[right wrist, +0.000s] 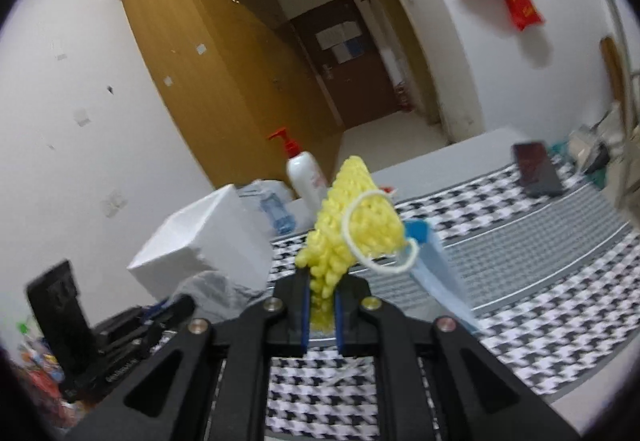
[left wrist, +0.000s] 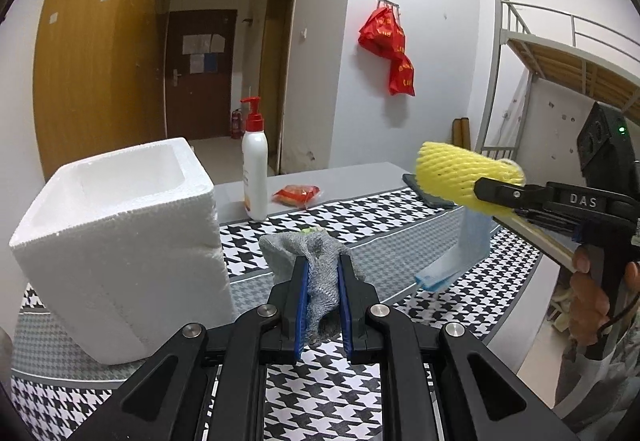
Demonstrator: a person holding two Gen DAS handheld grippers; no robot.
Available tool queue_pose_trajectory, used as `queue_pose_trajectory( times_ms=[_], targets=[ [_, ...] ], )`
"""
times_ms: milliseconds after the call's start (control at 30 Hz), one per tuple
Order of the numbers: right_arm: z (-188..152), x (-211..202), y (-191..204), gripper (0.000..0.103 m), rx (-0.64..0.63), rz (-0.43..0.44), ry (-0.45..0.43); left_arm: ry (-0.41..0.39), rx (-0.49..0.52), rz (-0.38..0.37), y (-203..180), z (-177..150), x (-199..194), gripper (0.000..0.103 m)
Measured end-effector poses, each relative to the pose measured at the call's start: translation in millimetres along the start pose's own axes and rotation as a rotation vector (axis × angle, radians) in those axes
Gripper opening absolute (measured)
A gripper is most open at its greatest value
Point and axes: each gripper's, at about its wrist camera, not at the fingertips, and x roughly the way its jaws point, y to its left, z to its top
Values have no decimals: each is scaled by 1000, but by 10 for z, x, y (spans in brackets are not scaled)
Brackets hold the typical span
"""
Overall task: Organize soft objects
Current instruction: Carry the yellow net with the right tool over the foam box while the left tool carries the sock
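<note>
While both jaws pinch, left gripper [left wrist: 322, 281] on grey cloth [left wrist: 316, 261], right gripper [right wrist: 322, 305] on yellow net [right wrist: 352, 225] with mask [right wrist: 436, 265] dangling; best released squarely over box [left wrist: 120, 225], left of both.

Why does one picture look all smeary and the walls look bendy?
Right wrist view: blurred all over, so the yellow net and phone look smeary. Left wrist view: sharp; the grey cloth shows its weave. Both views: the fisheye lens bends straight walls, with dark corners.
</note>
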Motion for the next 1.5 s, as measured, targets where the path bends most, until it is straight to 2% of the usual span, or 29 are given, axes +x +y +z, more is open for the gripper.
queue_pose_trajectory(
  times_ms=[67, 233, 367, 467, 567, 733, 867, 933, 1000, 1100, 1500],
  targets=[
    [-20, 67, -43, 12, 35, 34, 7, 0, 4, 5, -8, 3, -10, 15],
    [-72, 232, -38, 12, 103, 184, 52, 4, 16, 22, -10, -3, -28, 15],
    [-91, 296, 43, 12, 78, 178, 62, 0, 16, 34, 1, 22, -53, 15],
    [-92, 327, 75, 12, 83, 240, 73, -7, 19, 56, 11, 31, -65, 15],
    [-85, 331, 142, 12, 47, 217, 61, -15, 8, 64, 52, 52, -94, 15],
    [-42, 323, 115, 12, 112, 345, 47, -11, 0, 70, 75, 28, -90, 15],
    [-63, 340, 96, 12, 108, 311, 51, -6, 6, 71, 66, 13, -72, 15],
    [-75, 335, 109, 12, 81, 234, 45, -8, 6, 70, 58, 27, -73, 15],
    [-80, 316, 122, 12, 53, 204, 43, -14, 7, 72, 68, 36, -90, 15],
    [-85, 311, 126, 12, 48, 213, 49, -22, 12, 78, 79, 52, -119, 15],
    [-15, 316, 326, 12, -48, 142, 35, -84, -7, 132, 239, 145, -335, 15]
  ],
)
